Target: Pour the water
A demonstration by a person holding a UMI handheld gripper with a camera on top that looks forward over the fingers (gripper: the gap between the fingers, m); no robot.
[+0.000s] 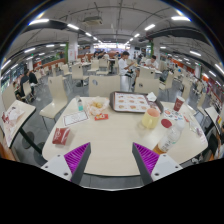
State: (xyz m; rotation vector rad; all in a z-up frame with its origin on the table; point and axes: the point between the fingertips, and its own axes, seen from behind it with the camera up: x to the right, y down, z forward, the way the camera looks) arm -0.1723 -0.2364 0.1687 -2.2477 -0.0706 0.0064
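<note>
**Hand-held gripper wide apart above the near edge of the tabletop**

The hand-held gripper (pixel 111 160) is spread wide, with nothing between its fingers. Each finger carries a magenta pad (pixel 78 157) on its inner face, and both tips hang over the near rim of the round, pale tabletop (pixel 110 128).

Taking the baking tray (pixel 130 101) at the far middle of the tabletop as the landmark: the tray is dark, with rows of round hollows. Just right of it and nearer the gripper stands a bottle of orange drink (pixel 151 115), with a white cap. Nearer still, beyond the right finger, stands a clear plastic bottle (pixel 168 138); whether it holds water cannot be told. Right of the tray, near the tabletop's far right edge, is a red cup (pixel 179 103). Left of the tray sits a small pale bowl (pixel 97 103), with a little red packet (pixel 100 116) in front of it. Further left lies a flat sheet of paper (pixel 75 117), with a small green bottle (pixel 80 104) behind it. Well left of the tray, just ahead of the left finger, lies a red and white packet (pixel 61 135).

Beyond the tray spreads a large hall with many tables and chairs, a seated person (pixel 124 64), and strip lights in the ceiling.
</note>
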